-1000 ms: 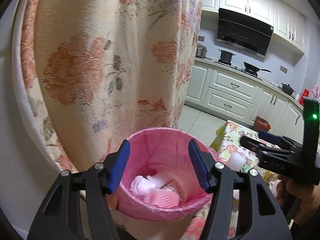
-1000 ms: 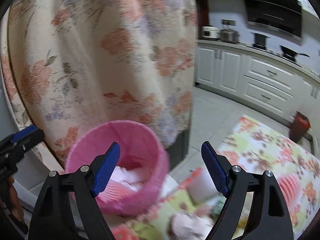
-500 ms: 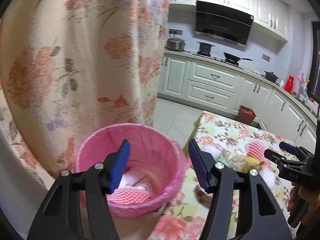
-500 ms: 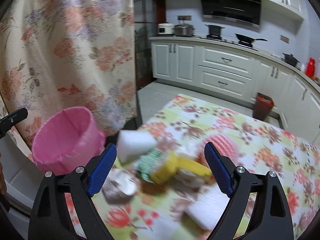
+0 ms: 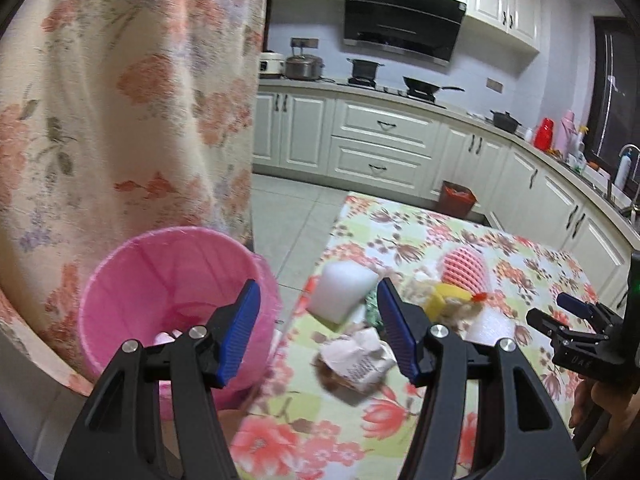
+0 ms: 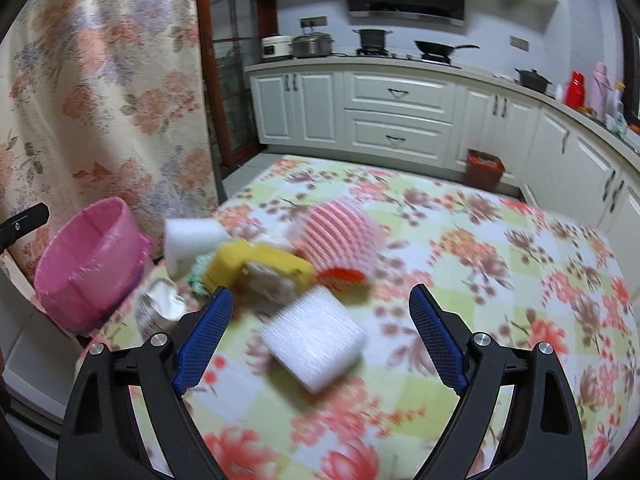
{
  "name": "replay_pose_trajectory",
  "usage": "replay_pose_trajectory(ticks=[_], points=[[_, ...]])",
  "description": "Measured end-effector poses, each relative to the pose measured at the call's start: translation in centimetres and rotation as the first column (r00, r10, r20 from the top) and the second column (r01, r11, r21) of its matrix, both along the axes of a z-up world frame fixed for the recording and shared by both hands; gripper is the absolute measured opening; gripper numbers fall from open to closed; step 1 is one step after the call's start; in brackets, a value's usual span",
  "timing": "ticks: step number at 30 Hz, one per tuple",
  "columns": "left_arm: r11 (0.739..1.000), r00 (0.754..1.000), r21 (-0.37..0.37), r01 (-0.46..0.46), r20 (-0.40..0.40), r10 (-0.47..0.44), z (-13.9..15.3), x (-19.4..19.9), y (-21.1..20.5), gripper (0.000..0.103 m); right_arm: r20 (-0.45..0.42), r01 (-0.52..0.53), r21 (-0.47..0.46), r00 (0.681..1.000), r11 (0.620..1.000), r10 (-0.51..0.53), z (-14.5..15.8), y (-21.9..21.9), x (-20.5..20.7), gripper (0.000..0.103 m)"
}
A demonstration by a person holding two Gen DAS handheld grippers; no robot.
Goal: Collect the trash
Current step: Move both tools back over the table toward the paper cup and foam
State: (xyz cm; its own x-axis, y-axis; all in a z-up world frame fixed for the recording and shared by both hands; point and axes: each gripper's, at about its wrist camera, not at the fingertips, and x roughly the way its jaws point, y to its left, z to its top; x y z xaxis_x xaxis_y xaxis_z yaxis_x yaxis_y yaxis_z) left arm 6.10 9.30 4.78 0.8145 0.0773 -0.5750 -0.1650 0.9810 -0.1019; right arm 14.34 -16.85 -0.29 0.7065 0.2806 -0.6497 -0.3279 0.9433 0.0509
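Both grippers [image 5: 318, 328] [image 6: 318, 336] now over table [image 6: 500, 280]

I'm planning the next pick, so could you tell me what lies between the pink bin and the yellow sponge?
In the right wrist view, a white foam block and crumpled paper lie between the pink bin and yellow sponge.

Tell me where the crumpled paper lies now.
The crumpled paper lies on the floral tablecloth near its left edge, between the pink bin and the yellow sponge.
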Motion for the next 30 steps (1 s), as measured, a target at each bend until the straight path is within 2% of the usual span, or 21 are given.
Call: replay_pose_trajectory(ticks=[5, 12, 19, 23, 30], points=[[0.999, 0.999, -0.004, 0.036, -0.037, -0.036, -1.3, 0.9, -1.9, 0.06, -0.036, 0.034, 0.004, 0.999, 0.999, -0.033, -1.6, -2.5, -0.3, 0.084], [0.998, 0.994, -0.009, 0.064, -0.092, -0.064, -3.1, 2.3, -3.9, 0.062, -0.072, 0.044, 0.027, 0.997, 0.999, -0.042, -2.8, -3.8, -0.3, 0.084], [0.997, 0.984, -0.02, 0.075, -0.158, -0.078, -5.7, 3.8, -5.4, 0.064, -0.089, 0.024, 0.041, 0.996, 0.999, -0.02, -3.2, -2.8, 0.0, 0.084], [0.998, 0.98, -0.028, 0.054, -0.19, -0.059, -7.0, 4.7, -5.3, 0.068, -0.096, 0.012, 0.042, 0.995, 0.999, -0.008, -3.3, -2.0, 0.4, 0.084], [0.999, 0.971, -0.053, 0.013, -0.239, -0.025, -9.0, 6.0, -4.3, 0.069, -0.116, 0.011, 0.057, 0.993, 0.998, -0.004, -3.5, -0.9, 1.2, 0.084]])
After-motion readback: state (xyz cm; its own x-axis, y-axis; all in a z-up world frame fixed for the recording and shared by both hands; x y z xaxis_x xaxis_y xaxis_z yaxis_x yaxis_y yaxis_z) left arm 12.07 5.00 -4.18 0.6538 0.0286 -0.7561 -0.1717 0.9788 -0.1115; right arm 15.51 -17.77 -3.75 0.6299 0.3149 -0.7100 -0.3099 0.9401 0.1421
